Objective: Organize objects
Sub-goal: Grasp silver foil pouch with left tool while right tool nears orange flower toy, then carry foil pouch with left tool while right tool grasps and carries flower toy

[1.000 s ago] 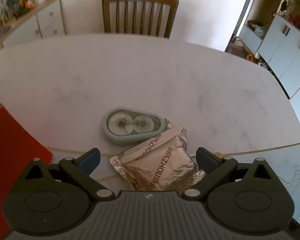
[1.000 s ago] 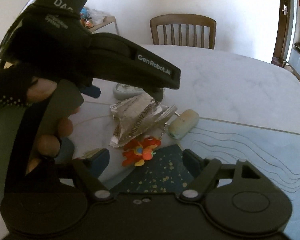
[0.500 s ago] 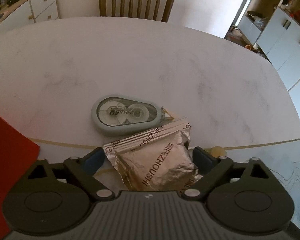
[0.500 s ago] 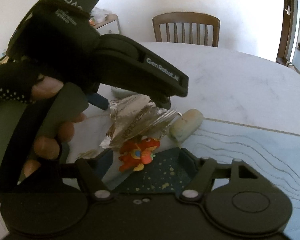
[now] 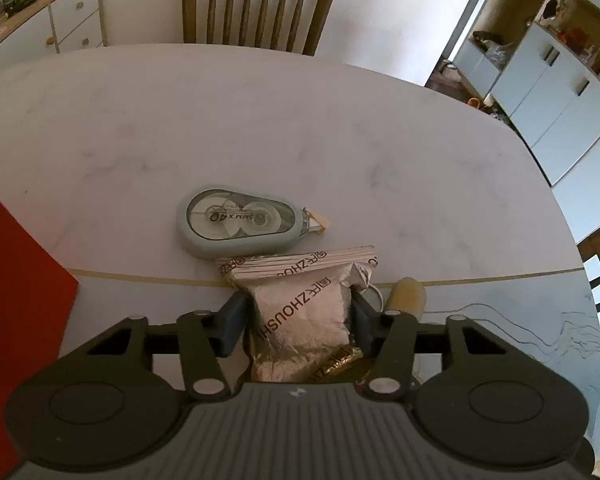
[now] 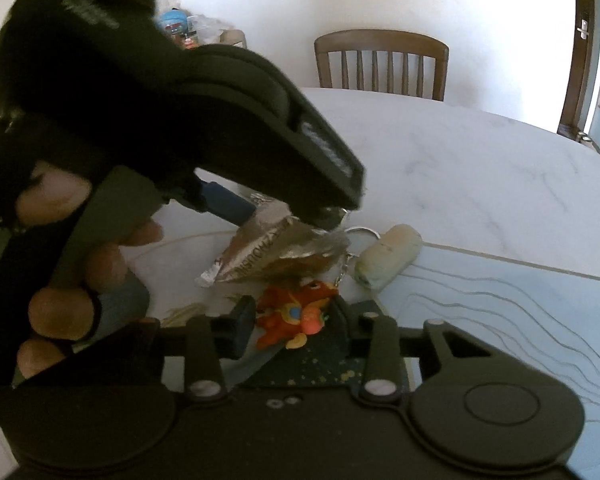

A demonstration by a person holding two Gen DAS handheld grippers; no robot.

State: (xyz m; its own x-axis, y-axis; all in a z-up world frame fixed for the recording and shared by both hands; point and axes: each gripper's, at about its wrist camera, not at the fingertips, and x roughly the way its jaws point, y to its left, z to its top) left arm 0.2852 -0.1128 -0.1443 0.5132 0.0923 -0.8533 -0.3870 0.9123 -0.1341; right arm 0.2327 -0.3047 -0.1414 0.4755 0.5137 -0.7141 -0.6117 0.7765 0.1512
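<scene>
A crinkled silver foil pouch point(image 5: 304, 320) with brown lettering lies on a white marble table point(image 5: 260, 128), its sealed top edge pointing away from the camera. The left gripper point(image 5: 298, 316) has just been closing, and its two blue pads now press against the pouch's left and right sides — clamped on it. In the right wrist view the pouch looks pinched and lifted at one end under that gripper.

Just beyond the pouch, almost touching its top edge, sits a grey-green correction tape dispenser point(image 5: 240, 222), lying flat. To the pouch's right a small cream-coloured cylinder point(image 5: 408, 296) rests beside a metal key ring point(image 6: 362, 234).

Nearer the right wrist camera, an orange and red plush keychain toy point(image 6: 296, 314) lies partly on a dark, gold-speckled mat point(image 6: 312, 368). The right gripper point(image 6: 290, 324) has also just been closing; its pads sit against both sides of the toy, gripping it.

A red sheet point(image 5: 16, 288) fills the left edge. A wooden chair point(image 5: 258, 8) stands at the far side of the table.
</scene>
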